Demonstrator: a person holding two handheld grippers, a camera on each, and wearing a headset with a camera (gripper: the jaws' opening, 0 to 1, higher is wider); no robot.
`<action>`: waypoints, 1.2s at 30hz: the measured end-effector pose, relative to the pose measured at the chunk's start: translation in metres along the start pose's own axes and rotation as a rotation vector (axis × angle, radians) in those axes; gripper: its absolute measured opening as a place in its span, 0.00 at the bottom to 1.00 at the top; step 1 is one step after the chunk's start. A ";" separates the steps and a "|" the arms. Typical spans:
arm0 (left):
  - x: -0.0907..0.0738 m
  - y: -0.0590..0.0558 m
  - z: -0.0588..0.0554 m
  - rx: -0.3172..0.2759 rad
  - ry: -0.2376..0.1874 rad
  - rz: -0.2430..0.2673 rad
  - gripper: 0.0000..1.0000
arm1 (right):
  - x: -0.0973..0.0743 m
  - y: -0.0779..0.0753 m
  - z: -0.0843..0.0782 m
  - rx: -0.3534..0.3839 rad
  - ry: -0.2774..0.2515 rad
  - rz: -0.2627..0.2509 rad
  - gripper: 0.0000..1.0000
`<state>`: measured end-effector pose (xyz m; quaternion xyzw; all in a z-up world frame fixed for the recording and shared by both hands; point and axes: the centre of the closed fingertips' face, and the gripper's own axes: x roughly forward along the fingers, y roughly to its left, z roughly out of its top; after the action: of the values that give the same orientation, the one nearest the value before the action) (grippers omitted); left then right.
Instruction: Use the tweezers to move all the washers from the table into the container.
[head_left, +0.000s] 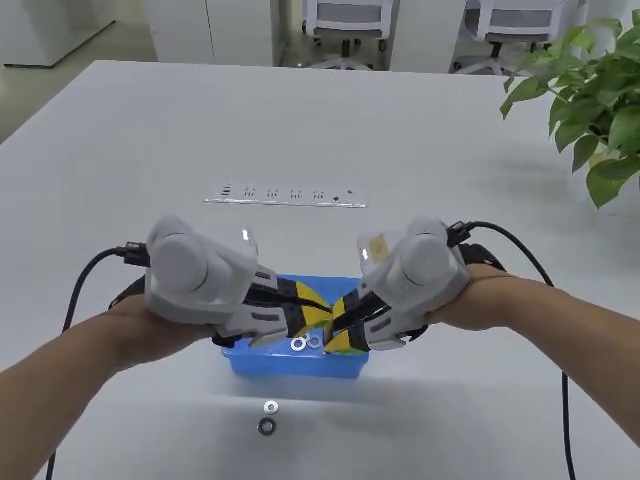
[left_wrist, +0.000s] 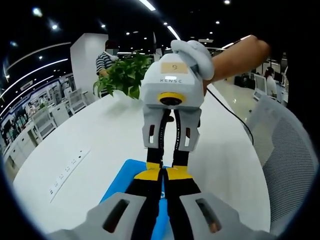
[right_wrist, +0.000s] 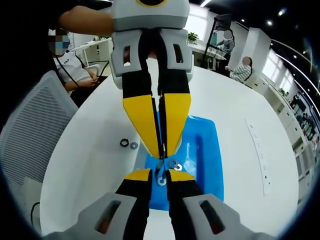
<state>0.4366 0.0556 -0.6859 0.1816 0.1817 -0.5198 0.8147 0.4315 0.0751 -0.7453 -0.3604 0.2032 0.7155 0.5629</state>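
left gripper (right_wrist: 161, 150) fingers pinched shut on the tweezers (right_wrist: 161, 157); right gripper (right_wrist: 160, 176) fingers near-closed, can't tell if gripping. Three washers (right_wrist: 172, 164) sit in the container (right_wrist: 202, 150) under the fingertips. Two loose washers (head_left: 270, 407) lie on the table (head_left: 300, 130) beside the fingers. Thin, light, probably slippery, so nip the rim.

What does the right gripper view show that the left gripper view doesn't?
The right gripper view gives you two washers on the white table beside the blue container, more of them inside it, plus thin tweezers pinched in the left gripper. The left gripper view gives you a leafy plant behind the right gripper. Both share the container, the table and the socket strip.
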 end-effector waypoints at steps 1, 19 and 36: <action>-0.001 0.000 0.001 0.001 0.000 0.002 0.05 | -0.001 0.000 0.001 0.006 0.000 -0.003 0.14; -0.024 -0.001 0.021 -0.003 -0.003 0.024 0.05 | -0.022 0.001 0.017 0.086 -0.037 -0.086 0.35; -0.055 -0.003 0.026 -0.016 0.018 0.061 0.05 | -0.048 0.012 0.018 0.170 -0.073 -0.165 0.51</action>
<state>0.4151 0.0843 -0.6372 0.1850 0.1876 -0.4918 0.8299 0.4196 0.0525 -0.6996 -0.3005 0.2121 0.6597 0.6553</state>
